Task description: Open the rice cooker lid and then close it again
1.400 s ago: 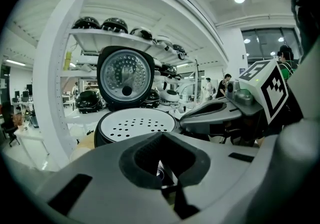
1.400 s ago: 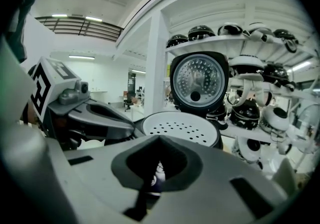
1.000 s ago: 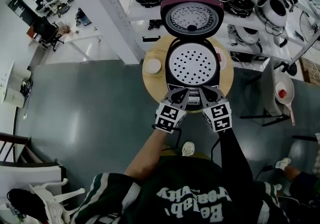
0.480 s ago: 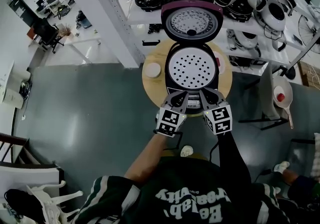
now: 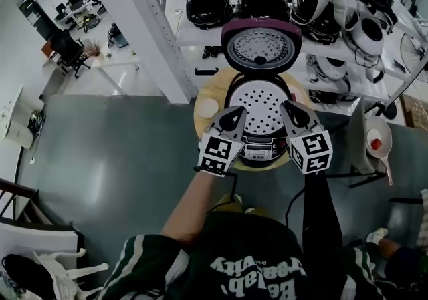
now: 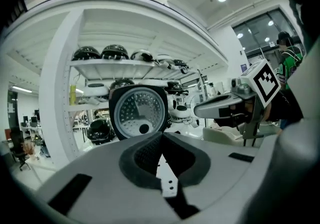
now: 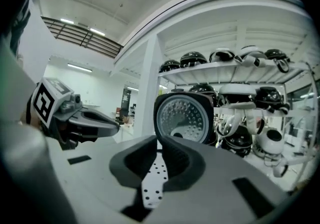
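Note:
The rice cooker stands on a round wooden table. Its dark-rimmed lid is swung fully up, and the white perforated tray inside is exposed. Both grippers hang side by side above the cooker's front half and touch nothing. My left gripper is shut and empty, its tips meeting. My right gripper has just been opening; a thin slit shows between its tips, with nothing in it. Both gripper views look level at the upright lid.
White shelves behind the table hold several other rice cookers. A white pillar stands at the left. A small white dish sits on the table's left side. A bowl with something red rests on a stand at the right.
Both grippers have lifted from the cooker's front edge and now hover higher over the open pot. The lid stayed upright throughout.

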Motion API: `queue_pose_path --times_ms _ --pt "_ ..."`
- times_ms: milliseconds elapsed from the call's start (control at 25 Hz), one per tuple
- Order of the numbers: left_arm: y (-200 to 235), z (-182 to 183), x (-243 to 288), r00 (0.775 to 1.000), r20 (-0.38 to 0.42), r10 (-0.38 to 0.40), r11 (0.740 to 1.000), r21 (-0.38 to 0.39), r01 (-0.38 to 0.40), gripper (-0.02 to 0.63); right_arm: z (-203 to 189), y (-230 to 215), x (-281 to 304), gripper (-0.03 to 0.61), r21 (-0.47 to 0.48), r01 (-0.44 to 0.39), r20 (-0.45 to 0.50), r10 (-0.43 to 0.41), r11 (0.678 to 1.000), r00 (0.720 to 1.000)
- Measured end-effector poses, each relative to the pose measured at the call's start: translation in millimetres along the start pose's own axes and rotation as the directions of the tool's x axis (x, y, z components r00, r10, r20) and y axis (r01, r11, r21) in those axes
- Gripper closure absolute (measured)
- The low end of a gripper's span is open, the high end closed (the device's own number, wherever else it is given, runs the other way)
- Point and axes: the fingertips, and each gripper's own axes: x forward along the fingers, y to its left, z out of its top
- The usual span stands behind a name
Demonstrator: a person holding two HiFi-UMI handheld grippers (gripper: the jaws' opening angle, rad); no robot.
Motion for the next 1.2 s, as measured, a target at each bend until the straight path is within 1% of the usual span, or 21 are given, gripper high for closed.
queue_pose_path --times_ms 200,400,440,480,560,680,720,800,880,960,1000,1080,1120,1200 --pt "49 53 24 0.998 0.056 0.014 0.998 0.065 -0.017 0.618 49 -33 27 0.509 -0.069 0.027 0.043 -0.025 0.997 0.999" --pt "88 99 58 0.996 0.089 -0.014 0.991 0.132 0.002 0.618 90 -69 65 0.472 -0.116 0.067 0.052 -0.061 0.991 0.997" --pt "94 107 66 0.995 0.095 -0.021 0.989 0.146 0.007 0.596 99 -76 73 0.465 -0.116 0.074 0.058 -0.068 0.991 0.996" --pt "101 114 73 0.995 0.101 -0.028 0.988 0.157 0.012 0.551 109 -83 80 0.460 -0.113 0.079 0.066 -0.072 0.990 0.995" --pt "112 127 87 0.993 0.110 -0.046 0.985 0.173 0.026 0.534 124 -94 94 0.446 -0.127 0.084 0.069 -0.075 0.988 0.995" --pt "126 143 107 0.991 0.114 -0.064 0.979 0.201 0.040 0.515 135 -107 115 0.402 -0.177 0.071 0.030 -0.067 0.982 0.997" --pt "130 148 113 0.992 0.110 -0.069 0.976 0.211 0.045 0.502 135 -111 122 0.390 -0.183 0.060 0.011 -0.059 0.981 0.998" --pt "136 152 125 0.992 0.093 -0.090 0.972 0.226 0.067 0.477 132 -118 134 0.343 -0.182 0.030 -0.035 -0.037 0.983 0.999" --pt "138 153 137 0.989 0.061 -0.134 0.968 0.223 0.117 0.436 129 -122 145 0.274 -0.177 -0.017 -0.086 0.002 0.984 0.996" --pt "137 152 148 0.982 0.026 -0.189 0.961 0.212 0.179 0.401 126 -119 154 0.224 -0.180 -0.085 -0.148 0.059 0.980 0.987" --pt "135 151 154 0.977 0.011 -0.214 0.956 0.210 0.207 0.382 123 -117 159 0.208 -0.186 -0.119 -0.184 0.085 0.975 0.979" --pt "134 147 162 0.972 -0.007 -0.234 0.948 0.221 0.229 0.353 115 -115 166 0.190 -0.203 -0.161 -0.244 0.109 0.966 0.964" --pt "135 145 164 0.974 -0.014 -0.226 0.947 0.231 0.223 0.354 113 -116 169 0.187 -0.210 -0.162 -0.255 0.106 0.964 0.961" --pt "137 145 165 0.977 -0.022 -0.211 0.948 0.238 0.210 0.359 114 -121 172 0.230 -0.206 -0.142 -0.249 0.088 0.968 0.964"
